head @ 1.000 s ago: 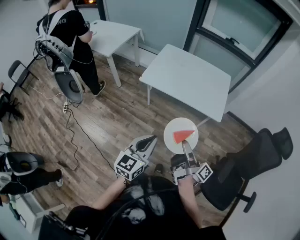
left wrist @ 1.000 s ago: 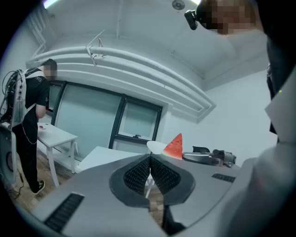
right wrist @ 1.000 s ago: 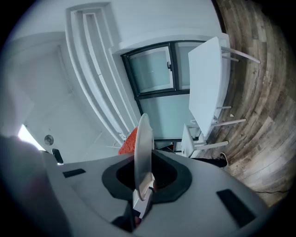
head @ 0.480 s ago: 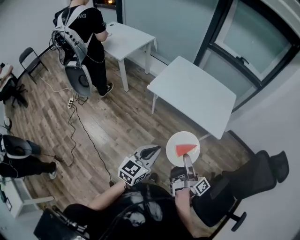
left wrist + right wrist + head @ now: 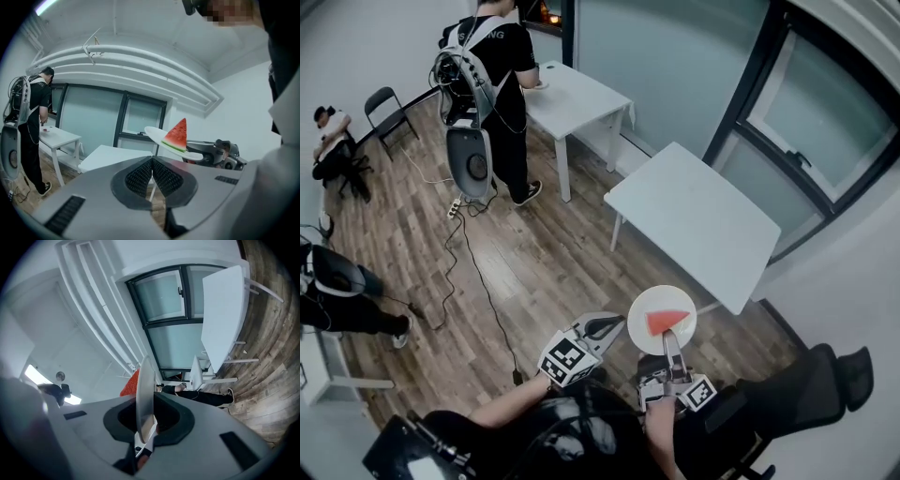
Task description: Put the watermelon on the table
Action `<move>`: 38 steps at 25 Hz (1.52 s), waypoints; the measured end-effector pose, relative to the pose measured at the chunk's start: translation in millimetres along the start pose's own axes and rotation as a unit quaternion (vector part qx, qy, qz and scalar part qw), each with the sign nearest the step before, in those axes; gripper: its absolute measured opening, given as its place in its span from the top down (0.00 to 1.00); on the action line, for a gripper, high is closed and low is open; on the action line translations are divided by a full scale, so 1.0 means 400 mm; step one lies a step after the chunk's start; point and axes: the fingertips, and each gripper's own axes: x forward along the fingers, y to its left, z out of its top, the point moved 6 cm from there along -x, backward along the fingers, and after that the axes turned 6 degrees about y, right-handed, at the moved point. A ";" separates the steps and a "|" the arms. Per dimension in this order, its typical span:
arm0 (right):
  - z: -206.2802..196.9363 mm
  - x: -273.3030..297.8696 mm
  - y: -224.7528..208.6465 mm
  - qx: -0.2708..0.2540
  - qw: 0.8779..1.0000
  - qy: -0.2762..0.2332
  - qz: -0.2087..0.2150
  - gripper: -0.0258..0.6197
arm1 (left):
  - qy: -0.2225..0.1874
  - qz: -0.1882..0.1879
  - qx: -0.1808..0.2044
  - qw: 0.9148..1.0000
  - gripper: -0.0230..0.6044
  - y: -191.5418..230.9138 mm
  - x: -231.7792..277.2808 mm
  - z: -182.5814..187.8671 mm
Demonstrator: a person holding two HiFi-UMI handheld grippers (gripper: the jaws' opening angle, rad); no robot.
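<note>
right hand-held gripper (image 5: 672,339): clamped on the near rim of the plate (image 5: 643,307); rim seen edge-on between the pads in the right gripper view; plate held roughly level on the near side of the counter (image 5: 694,216).
watermelon (image 5: 667,322): one red wedge with a green rind, lying on the plate; in the head view just short of the counter's near edge, not on the counter and not touching it.
left hand-held gripper (image 5: 613,325): clenched, pads pressed together, nothing between them; just left of the plate and farther from the counter than the plate.
counter: white, square top, thin legs; set in front of a dark-framed window.
second counter (image 5: 577,94): white, beyond the left side of the first counter, with a gap of floor between.
standing person (image 5: 487,66): dark clothes, pale harness on the back; at the second counter, well left of the first.
office chair (image 5: 811,394): black, off the counter's near right corner, right of the plate.
floor (image 5: 553,244): wood planks; dark cable (image 5: 478,281) trailing across it, left of the counter.
</note>
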 end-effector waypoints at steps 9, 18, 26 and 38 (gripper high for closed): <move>0.039 0.105 -0.105 0.048 0.998 0.028 -0.005 0.91 | 0.018 0.029 -0.008 0.999 0.96 0.096 0.048 -0.003; 0.135 0.371 -0.194 0.030 0.999 0.043 -0.013 0.91 | -0.014 0.038 -0.026 0.999 0.96 0.377 0.145 0.086; 0.182 0.495 -0.236 0.022 0.999 0.011 -0.029 0.91 | -0.009 0.001 -0.023 1.000 0.96 0.547 0.237 0.142; 0.324 0.646 -0.388 0.051 0.996 0.026 -0.062 0.91 | 0.004 0.020 -0.052 0.998 0.96 0.722 0.409 0.168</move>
